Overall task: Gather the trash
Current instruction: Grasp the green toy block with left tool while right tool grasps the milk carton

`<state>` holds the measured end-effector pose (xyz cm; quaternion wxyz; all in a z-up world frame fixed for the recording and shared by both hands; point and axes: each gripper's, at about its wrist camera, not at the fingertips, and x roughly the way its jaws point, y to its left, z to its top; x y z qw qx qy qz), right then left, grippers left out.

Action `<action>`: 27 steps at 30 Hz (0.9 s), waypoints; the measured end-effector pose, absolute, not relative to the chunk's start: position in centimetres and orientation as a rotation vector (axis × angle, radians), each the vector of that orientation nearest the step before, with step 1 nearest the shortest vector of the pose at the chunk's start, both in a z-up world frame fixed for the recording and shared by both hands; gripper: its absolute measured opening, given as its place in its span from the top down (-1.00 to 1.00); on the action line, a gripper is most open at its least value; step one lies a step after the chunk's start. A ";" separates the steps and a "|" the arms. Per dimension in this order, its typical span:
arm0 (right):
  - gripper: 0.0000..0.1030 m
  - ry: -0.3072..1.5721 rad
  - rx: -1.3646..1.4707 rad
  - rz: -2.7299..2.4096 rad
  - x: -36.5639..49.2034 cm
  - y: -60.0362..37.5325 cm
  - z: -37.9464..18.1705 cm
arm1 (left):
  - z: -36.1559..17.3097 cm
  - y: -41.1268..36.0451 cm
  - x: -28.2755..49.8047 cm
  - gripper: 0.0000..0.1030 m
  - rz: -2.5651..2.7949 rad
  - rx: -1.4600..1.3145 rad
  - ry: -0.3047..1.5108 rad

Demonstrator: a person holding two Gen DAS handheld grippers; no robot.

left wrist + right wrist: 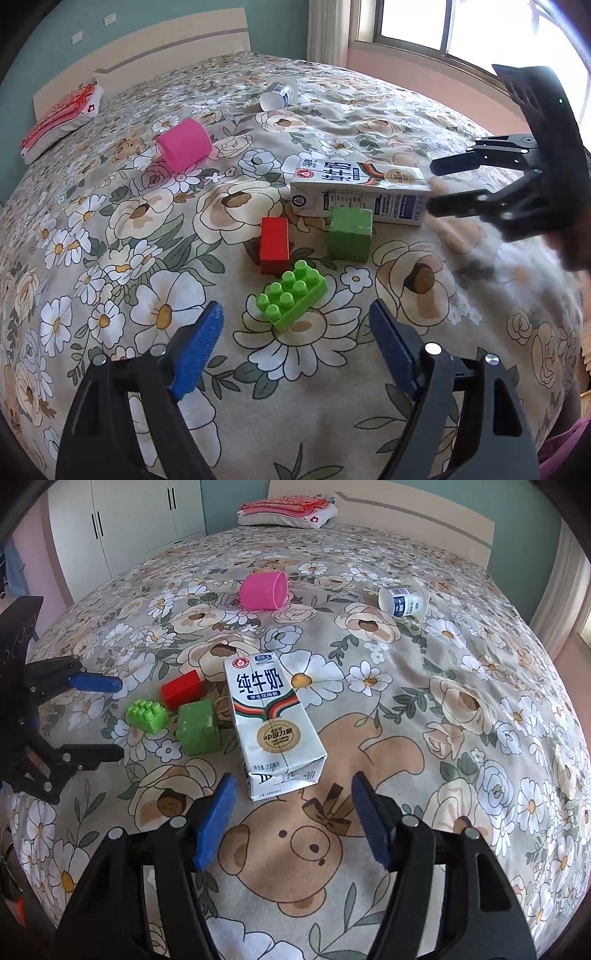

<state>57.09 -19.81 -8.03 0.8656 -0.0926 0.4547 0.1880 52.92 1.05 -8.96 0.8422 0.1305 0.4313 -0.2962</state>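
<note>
A white milk carton (pixel 275 720) lies on the flowered bedspread (pixel 461 701), its crumpled end toward my right gripper (pixel 291 794), which is open and empty just short of it. It also shows in the left wrist view (pixel 358 190), with the right gripper (pixel 432 186) open beside its end. A white yogurt cup (pixel 404 602) lies on its side farther back; it also shows in the left wrist view (pixel 279 94). My left gripper (pixel 295 325) is open and empty, just short of a green studded brick (pixel 291 295).
A red block (pixel 274 243), a green cube (pixel 350 233) and a pink cup (pixel 184 144) on its side lie near the carton. Folded red and white cloth (pixel 288 511) sits by the headboard. A white wardrobe (pixel 125 520) stands at the left.
</note>
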 end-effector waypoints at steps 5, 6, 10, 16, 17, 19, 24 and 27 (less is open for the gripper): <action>-0.26 0.996 -0.176 0.467 60.1 -19.5 -9.8 | -10.2 0.2 54.1 -0.61 -0.700 0.311 0.910; -0.26 1.001 -0.171 0.473 60.5 -19.3 -10.0 | -10.4 0.0 54.2 -0.61 -0.708 0.311 0.918; -0.26 1.008 -0.182 0.499 61.6 -18.3 -10.7 | -11.1 -0.5 54.7 -0.43 -0.728 0.296 0.949; -0.24 1.011 -0.160 0.499 62.6 -17.5 -11.1 | -11.0 -0.8 55.3 0.17 -0.723 0.245 0.980; -0.15 1.009 -0.151 0.496 62.6 -17.5 -11.1 | -11.1 -0.8 55.3 0.26 -0.718 0.225 0.989; -0.08 1.011 -0.121 0.491 62.3 -17.8 -11.0 | -11.1 -0.7 55.0 0.44 -0.708 0.195 1.002; 0.03 1.018 -0.059 0.485 61.1 -18.6 -10.5 | -10.6 -1.0 54.1 0.53 -0.640 0.172 1.012; 0.04 1.007 -0.045 0.474 59.9 -18.9 -9.8 | -10.1 -1.2 53.5 0.53 -0.602 0.166 1.012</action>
